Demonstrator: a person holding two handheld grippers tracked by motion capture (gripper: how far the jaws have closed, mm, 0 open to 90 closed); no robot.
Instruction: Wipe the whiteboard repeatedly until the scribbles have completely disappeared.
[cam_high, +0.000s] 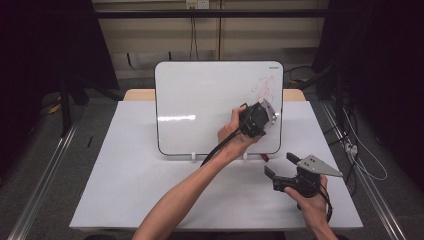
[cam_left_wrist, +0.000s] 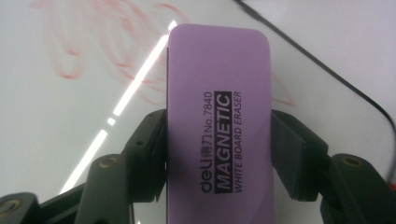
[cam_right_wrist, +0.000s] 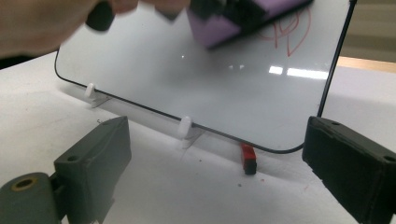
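- Right gripper (cam_high: 276, 164), lower right of the high view: jaws spread wide, gripping nothing, idling over the table (cam_high: 125, 190).
- Marker (cam_right_wrist: 248, 159), red with a black end, lies on the table at the board's foot, lower centre of the right gripper view.
- Left gripper (cam_high: 263, 116), centre right of the high view: jaws clenched on the purple eraser (cam_left_wrist: 219, 121), which is up against the board (cam_high: 200, 100).
- Red scribble (cam_high: 264, 87) sits in the board's upper right, just above the eraser.
- My read: wiping step in hand. Next I need the eraser face flat, pressed upward across the scribble.
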